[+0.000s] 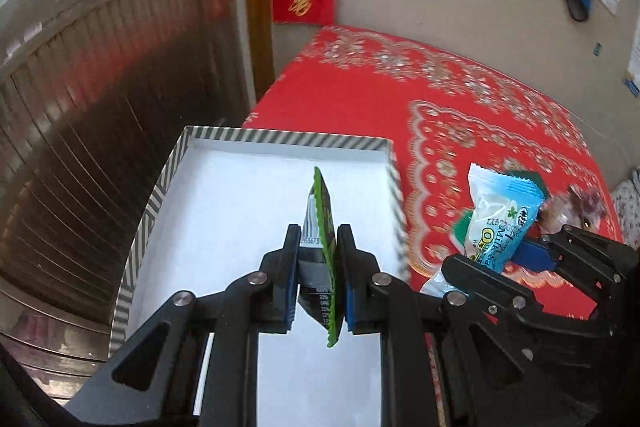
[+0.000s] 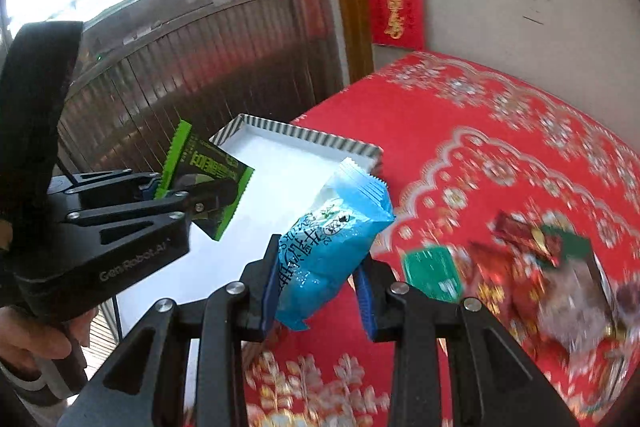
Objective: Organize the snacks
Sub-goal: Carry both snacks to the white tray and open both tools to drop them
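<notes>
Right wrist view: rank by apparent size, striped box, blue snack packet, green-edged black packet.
1. striped box, largest though partly covered
2. blue snack packet, held close to the camera in the right gripper, so inflated
3. green-edged black packet, in the left gripper

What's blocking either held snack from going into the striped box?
Nothing visible. The left gripper holds the green packet over the open box, whose white floor is bare. The right gripper holds the blue packet beside the box's edge, path open.
</notes>
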Demonstrator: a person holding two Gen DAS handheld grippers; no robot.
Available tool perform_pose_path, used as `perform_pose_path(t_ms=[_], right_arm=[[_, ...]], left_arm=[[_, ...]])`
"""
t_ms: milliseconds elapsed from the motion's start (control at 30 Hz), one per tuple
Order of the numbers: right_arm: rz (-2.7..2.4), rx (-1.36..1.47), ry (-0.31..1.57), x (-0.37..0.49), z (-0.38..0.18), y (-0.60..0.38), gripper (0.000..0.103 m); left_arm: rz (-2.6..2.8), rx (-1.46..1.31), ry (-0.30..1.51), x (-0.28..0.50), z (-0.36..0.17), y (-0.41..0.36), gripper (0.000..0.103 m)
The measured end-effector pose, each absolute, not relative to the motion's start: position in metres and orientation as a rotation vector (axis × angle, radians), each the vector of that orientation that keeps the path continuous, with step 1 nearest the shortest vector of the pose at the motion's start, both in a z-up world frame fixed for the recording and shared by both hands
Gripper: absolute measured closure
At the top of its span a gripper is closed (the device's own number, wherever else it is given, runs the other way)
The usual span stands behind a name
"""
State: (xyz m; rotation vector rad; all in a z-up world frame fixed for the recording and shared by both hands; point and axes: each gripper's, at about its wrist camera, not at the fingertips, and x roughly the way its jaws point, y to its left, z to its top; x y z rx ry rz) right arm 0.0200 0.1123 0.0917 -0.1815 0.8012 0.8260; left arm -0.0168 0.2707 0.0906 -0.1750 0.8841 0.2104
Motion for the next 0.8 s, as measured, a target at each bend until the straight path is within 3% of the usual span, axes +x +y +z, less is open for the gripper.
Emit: perform_pose_path(t_ms=[600,633,667,700,733,800], right_arm=[[0.836,-0.326,0.95,0.088,0.046,0.202,0.07],[0.838,-0.318,0.96,0.09,0.043,0.202,0.069],[0.842,-0.31,0.966,0.091,0.041,0.203,0.065],[0.847,-0.293,0.968,0.092,0.04,0.201,0.056],[0.848,-0.278,0.967,0.094,0.04,0.201,0.052],[0.846,-0.235,0.951,0.094,0.043,0.196,0.046]], left_arm=[[0.306,-0.278,1.006,0.039,0.036,0.34,0.081],[0.31,-0.287,1.01,0.039,0.035,0.342,0.075],[0.318,-0.299,1.019,0.038,0.035,0.343,0.058],[0.326,-0.31,1.024,0.038,0.034,0.345,0.047],[0.346,-0.32,1.016,0.036,0.034,0.348,0.036],[0.373,-0.354,0.984,0.032,0.037,0.354,0.025]])
